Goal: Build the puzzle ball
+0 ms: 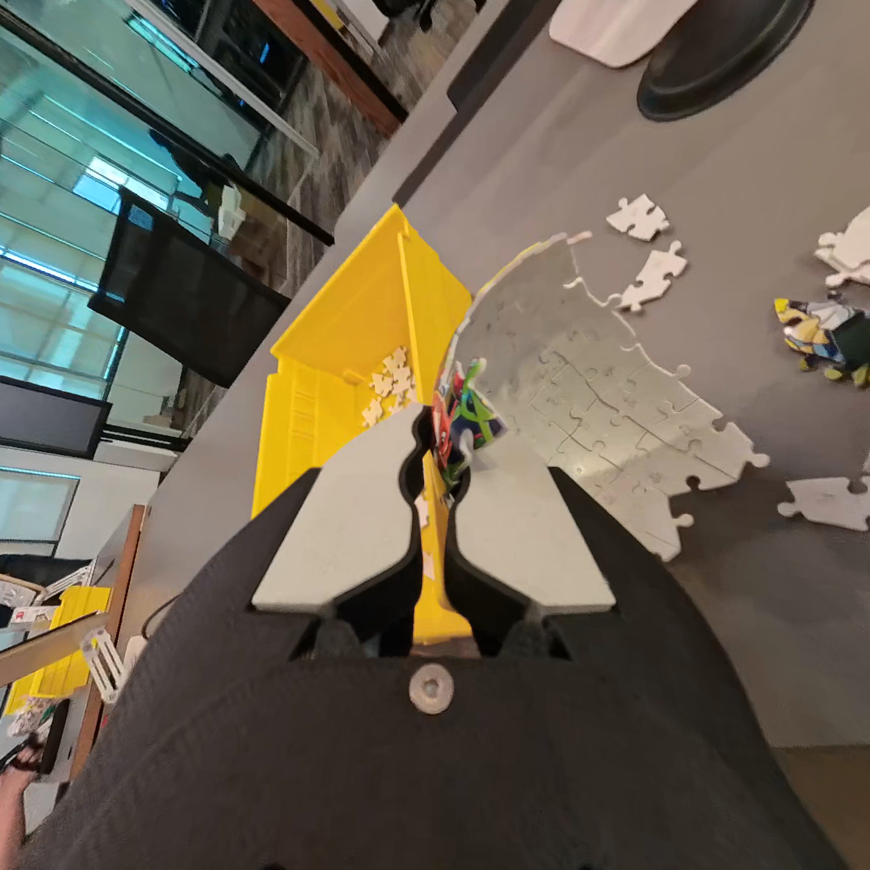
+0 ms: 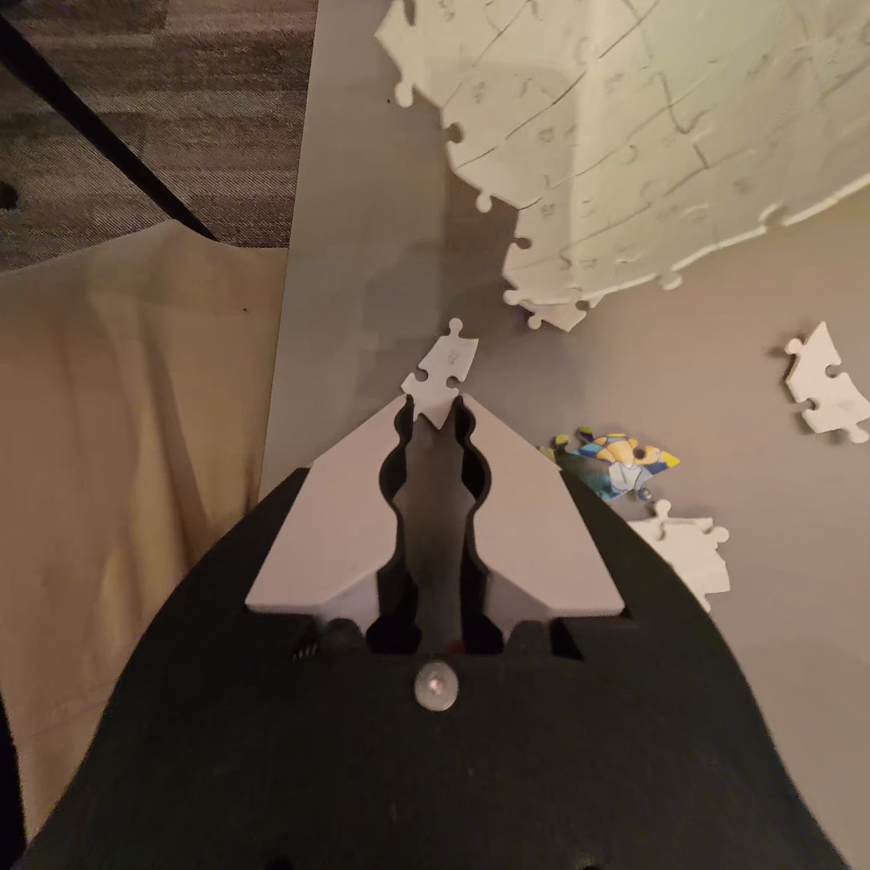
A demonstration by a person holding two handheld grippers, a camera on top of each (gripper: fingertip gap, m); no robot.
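We see the left gripper (image 1: 440, 440) clamped on the rim of the half-built puzzle ball (image 1: 607, 395), its tips pinching the printed edge while the pale inner side of the shell curves away beyond them. Just beside the ball, on its far left side, lies a yellow bin (image 1: 358, 325) tipped over with loose white pieces (image 1: 390, 383) inside. Past the ball, single white pieces (image 1: 652, 277) rest on the grey table (image 1: 541, 141).

In the right wrist view, the right gripper (image 2: 434, 408) has its tips closed on the lower corner of a single white piece (image 2: 442, 367), just below the ball's jagged edge (image 2: 635, 155). A colourful printed piece (image 2: 616, 463) lies on the table well to the right of the ball's lower edge
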